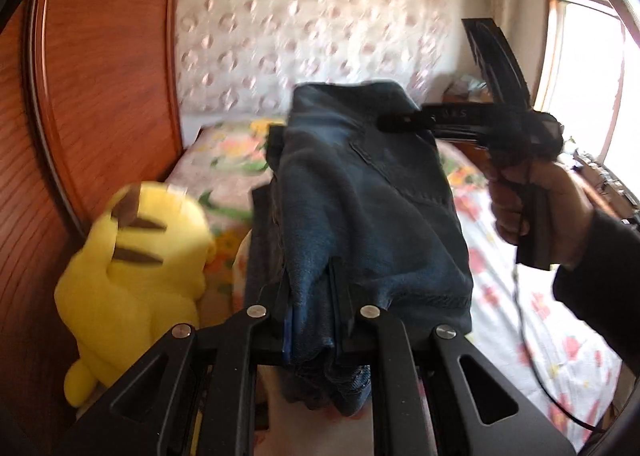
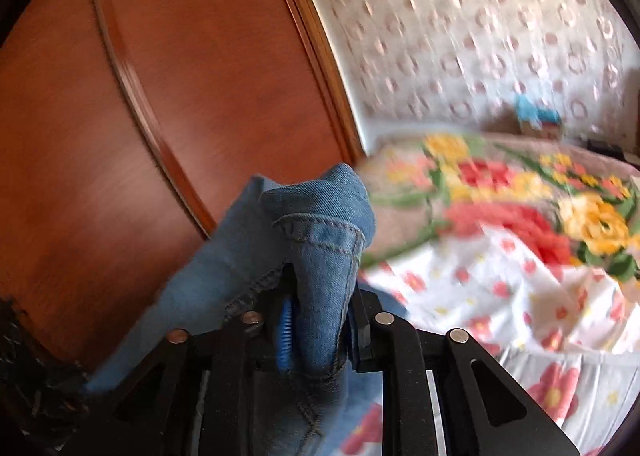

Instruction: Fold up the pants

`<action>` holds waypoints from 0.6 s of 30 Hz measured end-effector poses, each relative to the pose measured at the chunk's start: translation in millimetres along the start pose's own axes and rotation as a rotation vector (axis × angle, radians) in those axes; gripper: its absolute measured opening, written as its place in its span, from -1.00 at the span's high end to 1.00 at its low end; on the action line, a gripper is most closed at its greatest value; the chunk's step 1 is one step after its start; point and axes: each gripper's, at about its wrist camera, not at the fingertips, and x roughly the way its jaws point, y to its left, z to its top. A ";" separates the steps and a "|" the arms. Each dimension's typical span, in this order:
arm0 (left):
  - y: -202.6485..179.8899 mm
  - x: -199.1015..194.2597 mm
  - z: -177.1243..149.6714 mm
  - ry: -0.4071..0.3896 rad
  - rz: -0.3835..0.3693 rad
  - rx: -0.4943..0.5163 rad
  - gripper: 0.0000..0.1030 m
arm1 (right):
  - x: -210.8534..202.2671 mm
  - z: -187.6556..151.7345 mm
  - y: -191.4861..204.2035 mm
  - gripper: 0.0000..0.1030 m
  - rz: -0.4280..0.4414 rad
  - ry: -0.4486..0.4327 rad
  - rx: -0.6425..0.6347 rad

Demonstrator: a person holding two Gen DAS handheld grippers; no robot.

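Left gripper (image 1: 310,308) clamps bunched denim pants (image 1: 360,199) | right gripper (image 2: 320,320) pinches stitched hem

Bed (image 2: 500,215) and wallpaper (image 2: 480,35) motion-blurred, plush toy (image 1: 136,276) smeared, pants (image 1: 360,215) lower part hidden

home bedroom: floral-sheeted bed (image 2: 520,296)

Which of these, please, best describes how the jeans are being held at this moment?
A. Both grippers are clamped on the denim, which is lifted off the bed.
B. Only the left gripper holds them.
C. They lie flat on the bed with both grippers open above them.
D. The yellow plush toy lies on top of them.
A: the left gripper and the right gripper each pinch the jeans, which hang raised above the bed.
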 end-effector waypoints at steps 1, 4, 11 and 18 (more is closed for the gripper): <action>1.7 3.2 -4.3 0.010 0.001 -0.007 0.71 | 13.8 -4.0 -5.2 0.42 -0.022 0.053 -0.002; 11.0 5.1 -5.8 0.007 -0.004 -0.019 0.67 | 16.5 -10.3 -21.6 0.08 -0.030 0.056 0.006; 12.8 -7.5 0.4 -0.015 0.040 -0.055 0.57 | -28.4 -36.8 -7.2 0.01 -0.070 0.030 -0.114; 1.1 -30.9 7.7 -0.065 0.109 -0.044 0.39 | -118.8 -83.6 26.2 0.01 -0.104 -0.024 -0.170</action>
